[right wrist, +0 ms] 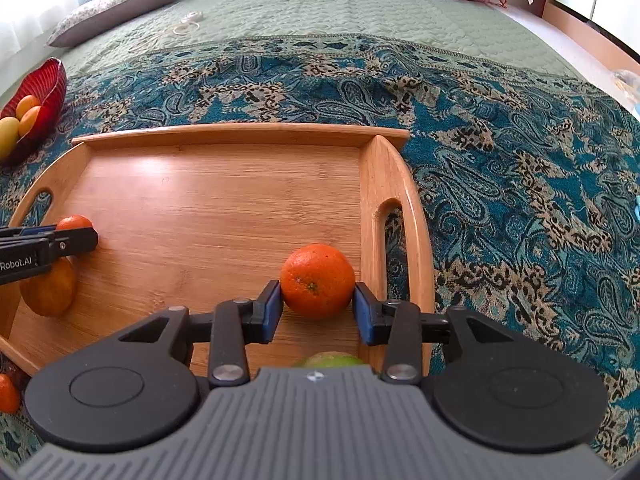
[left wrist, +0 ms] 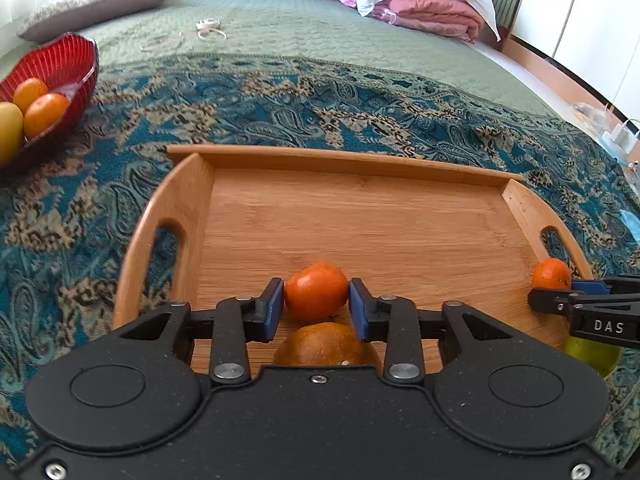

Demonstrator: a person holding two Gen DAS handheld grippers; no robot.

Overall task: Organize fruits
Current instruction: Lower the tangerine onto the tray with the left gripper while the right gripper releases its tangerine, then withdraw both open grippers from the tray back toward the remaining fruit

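Observation:
A wooden tray (left wrist: 360, 208) lies on a patterned blue cloth. My left gripper (left wrist: 316, 300) stands low over its near edge. A tangerine (left wrist: 316, 296) rests on the tray between the blue pads, which sit right at its sides without squeezing it. A duller orange fruit (left wrist: 320, 346) lies just behind it, under the gripper. My right gripper (right wrist: 318, 304) is at the tray's right end with a second tangerine (right wrist: 318, 280) resting between its pads in the same way. A green fruit (right wrist: 332, 360) is half hidden beneath it.
A red glass bowl (left wrist: 60, 60) holding oranges and a yellow fruit stands on the cloth at far left. Another orange (right wrist: 6, 394) lies off the tray at its near left corner. Pillow (left wrist: 96, 4), cable and folded pink bedding (left wrist: 432, 12) lie at the back of the bed.

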